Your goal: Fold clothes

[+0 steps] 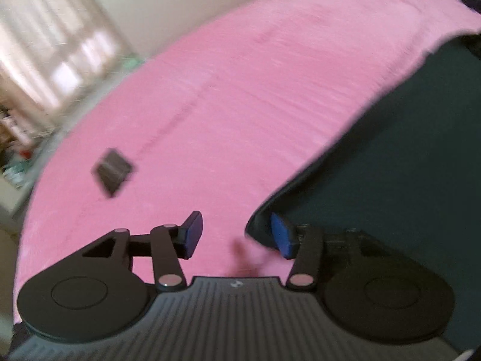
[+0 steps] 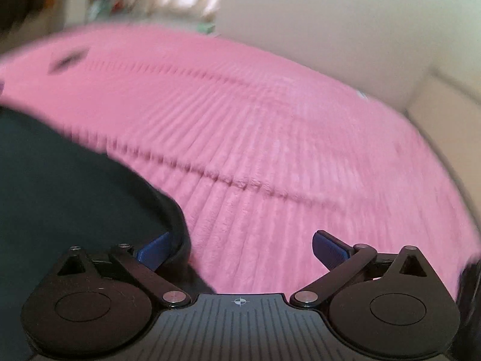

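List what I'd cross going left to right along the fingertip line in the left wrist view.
Pink blanket → left blue pad → open gap of the left claw over pink → right blue pad at the garment's edge → dark green garment.

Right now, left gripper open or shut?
Open. The left gripper has its blue pads spread wide, pink blanket visible between them; the right-hand pad sits at the dark garment edge.

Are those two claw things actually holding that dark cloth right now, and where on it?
Neither holds it. The left gripper and right gripper are both open, each with one finger at an edge of the dark green garment.
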Tool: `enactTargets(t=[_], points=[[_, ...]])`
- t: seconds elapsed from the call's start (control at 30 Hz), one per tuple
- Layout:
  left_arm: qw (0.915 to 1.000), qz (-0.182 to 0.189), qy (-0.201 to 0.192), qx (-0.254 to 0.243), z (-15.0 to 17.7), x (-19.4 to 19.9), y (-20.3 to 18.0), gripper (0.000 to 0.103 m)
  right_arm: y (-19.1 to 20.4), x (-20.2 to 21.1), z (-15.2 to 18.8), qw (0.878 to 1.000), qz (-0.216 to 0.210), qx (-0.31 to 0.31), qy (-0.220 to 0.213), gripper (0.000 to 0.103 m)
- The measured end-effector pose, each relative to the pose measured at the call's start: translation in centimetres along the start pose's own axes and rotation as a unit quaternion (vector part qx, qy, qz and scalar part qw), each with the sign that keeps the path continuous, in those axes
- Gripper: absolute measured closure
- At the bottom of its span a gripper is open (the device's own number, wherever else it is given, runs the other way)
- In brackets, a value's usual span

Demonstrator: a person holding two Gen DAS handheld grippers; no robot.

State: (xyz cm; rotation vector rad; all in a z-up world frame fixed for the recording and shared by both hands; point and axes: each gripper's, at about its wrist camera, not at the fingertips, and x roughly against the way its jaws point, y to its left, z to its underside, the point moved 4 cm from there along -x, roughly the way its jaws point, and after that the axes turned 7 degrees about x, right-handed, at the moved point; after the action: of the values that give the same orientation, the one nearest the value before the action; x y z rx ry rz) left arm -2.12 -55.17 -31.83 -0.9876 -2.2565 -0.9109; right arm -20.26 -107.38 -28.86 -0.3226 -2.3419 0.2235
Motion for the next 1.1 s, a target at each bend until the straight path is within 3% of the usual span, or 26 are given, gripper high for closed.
enactTargets(t=[0.1,0.23,0.33,0.4,0.43,0.53,0.63,0.73,0.8,0.87,1.0,1.1], points=[[0.9989,-0.014,-0.023,0.039,0.7,3.2,1.9,0.058,0.0,4.4,1.4,0.999,-0.016,-0.036,-0.036,0.000],[0.9983,0.010,-0.033,0.046,3.6,7.8,1.1,0.058,2.6,9.3,2.7,0.994,-0.070,-0.063,-0.064,0.000],[0.9978,0.050,-0.032,0.029,6.3,10.6,-1.8,0.058,4.4,10.0,4.1,0.988,-0.116,-0.071,-0.066,0.001],[0.9962,0.083,-0.024,0.010,8.1,11.5,-4.4,0.058,4.9,8.6,4.3,0.981,-0.160,-0.098,-0.055,0.020],[0.9955,0.093,-0.018,0.002,9.0,11.7,-5.6,0.058,4.8,7.9,4.5,0.975,-0.182,-0.115,-0.048,0.036],[0.9945,0.104,0.001,-0.011,10.8,11.1,-8.0,0.058,4.4,5.5,4.7,0.959,-0.232,-0.158,-0.029,0.036],[0.9941,0.108,0.009,0.008,11.5,10.4,-8.0,0.054,1.2,2.5,4.4,0.967,-0.184,-0.174,-0.023,0.036],[0.9933,0.107,0.012,0.041,11.1,9.5,-6.0,0.050,-3.8,2.7,5.5,0.971,-0.049,-0.233,-0.013,0.036],[0.9947,0.092,0.007,0.044,10.8,9.6,-5.1,0.051,-4.8,4.2,5.8,0.966,-0.043,-0.253,-0.026,0.036],[0.9960,0.080,-0.006,0.039,10.5,10.4,-4.8,0.056,-3.5,6.9,5.6,0.972,-0.066,-0.222,-0.047,0.036],[0.9956,0.079,-0.050,0.005,11.0,14.1,-6.0,0.054,4.2,14.2,6.6,0.986,-0.128,-0.073,-0.077,0.036],[0.9888,0.084,-0.097,-0.076,13.0,18.4,-8.9,0.038,10.8,18.5,9.4,0.984,-0.148,0.075,-0.062,0.036]])
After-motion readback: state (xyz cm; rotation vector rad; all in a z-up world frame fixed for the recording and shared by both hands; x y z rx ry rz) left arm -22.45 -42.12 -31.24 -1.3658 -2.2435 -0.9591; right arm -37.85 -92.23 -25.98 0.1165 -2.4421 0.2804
